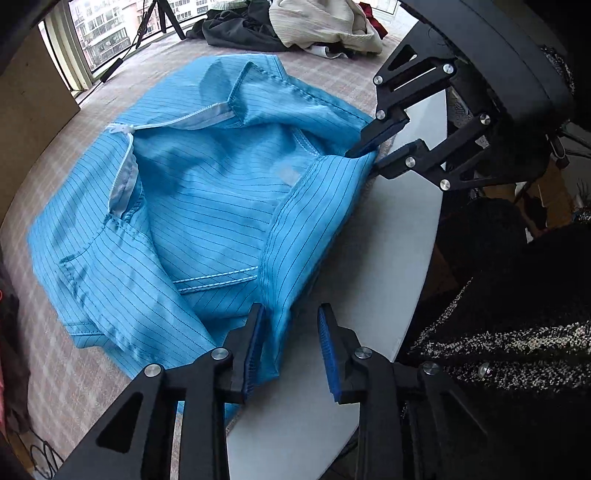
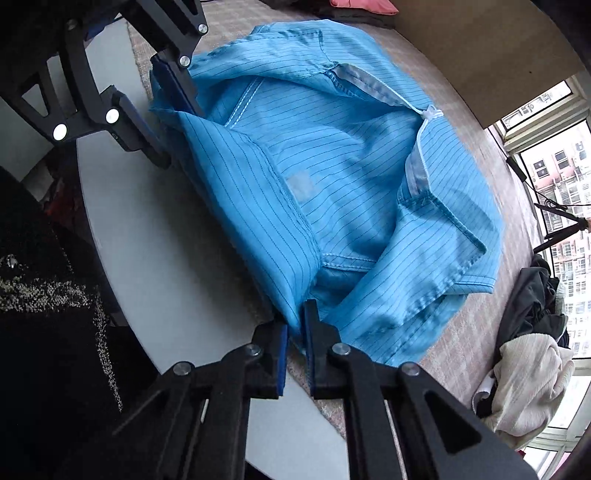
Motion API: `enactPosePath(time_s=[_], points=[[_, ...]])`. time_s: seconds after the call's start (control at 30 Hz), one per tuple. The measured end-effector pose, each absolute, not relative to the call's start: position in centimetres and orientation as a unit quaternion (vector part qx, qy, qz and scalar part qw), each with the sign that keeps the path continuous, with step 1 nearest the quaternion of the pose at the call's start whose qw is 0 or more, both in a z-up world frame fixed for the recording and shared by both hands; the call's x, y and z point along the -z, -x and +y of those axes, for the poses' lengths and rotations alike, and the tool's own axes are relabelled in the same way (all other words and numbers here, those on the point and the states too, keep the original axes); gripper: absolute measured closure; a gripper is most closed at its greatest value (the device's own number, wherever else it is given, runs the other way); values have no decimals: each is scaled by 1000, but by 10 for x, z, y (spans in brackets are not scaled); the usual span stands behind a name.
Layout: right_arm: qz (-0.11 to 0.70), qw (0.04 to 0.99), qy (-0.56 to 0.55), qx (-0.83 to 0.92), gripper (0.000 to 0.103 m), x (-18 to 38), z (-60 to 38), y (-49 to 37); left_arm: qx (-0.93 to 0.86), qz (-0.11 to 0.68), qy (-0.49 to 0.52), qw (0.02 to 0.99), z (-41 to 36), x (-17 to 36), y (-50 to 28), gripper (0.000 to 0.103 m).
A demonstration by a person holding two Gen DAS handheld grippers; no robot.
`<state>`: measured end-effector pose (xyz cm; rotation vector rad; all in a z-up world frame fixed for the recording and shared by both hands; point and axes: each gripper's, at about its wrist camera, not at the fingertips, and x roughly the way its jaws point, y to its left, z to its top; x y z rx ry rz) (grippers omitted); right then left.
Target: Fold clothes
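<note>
left gripper (image 1: 291,350): jaws stood apart with blue ribbed pads facing each other; a corner of the garment's edge hung between them, lying against the left pad only, the right pad clear of cloth.
right gripper (image 2: 295,354): jaws nearly together, pinching the other end of the same folded edge between its blue pads.
garment (image 1: 207,206): blue jacket-like top, lying on the table, its near edge lifted between the two grippers; long axis ran roughly across from one gripper to the other, with the open front and collar turned away toward the window.
fabric: thin, smooth, slightly shiny weave with fine dark pinstripes; double rows of light stitching along seams and hems.
zipper (image 1: 125,129): white tape and white pull at the far opening of the garment.
label patch (image 2: 301,186): pale grey square on the inner back panel; no writing could be read on it.
table (image 1: 388,240): round, plain white rim on the near side, bare beside the garment.
table cover (image 1: 332,77): pinkish-grey checked cloth under the garment, spread over most of the top.
clothes pile (image 1: 295,26): cream ribbed piece over dark grey pieces, well apart from the garment at the far edge.
window (image 1: 107,33): apartment blocks outside, a tripod leg standing before it.
</note>
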<state>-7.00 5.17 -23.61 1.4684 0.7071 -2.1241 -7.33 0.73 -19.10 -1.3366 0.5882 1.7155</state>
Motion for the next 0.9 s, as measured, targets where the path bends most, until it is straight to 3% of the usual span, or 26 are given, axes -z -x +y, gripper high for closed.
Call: enactPosePath(time_s=[0.03,0.07,0.13,0.17,0.27,0.4,0.47,0.63,0.9], points=[[223,230,-536,781,65,229,62,73,-690,213,542,431,-3,183,76,71],[188,230,-538,789,61,221,73,76,-692,189,547,431,-14,175,79,70],[118,229,-539,802,61,207,94,83,-716,130,546,415,-44,158,91,54],[83,228,-539,807,59,199,105,86,-728,100,544,405,-60,150,97,52],[-24,223,-534,815,48,177,137,96,-767,-3,543,342,-104,144,134,51],[-159,180,-511,825,45,171,183,129,-760,-174,561,279,-147,182,195,52],[-202,150,-502,827,44,184,200,151,-745,-215,571,269,-149,203,213,52],[-213,126,-514,821,43,214,198,201,-758,-204,574,234,-129,223,230,52],[-138,111,-449,876,44,189,169,235,-802,-165,525,232,-111,172,257,53]])
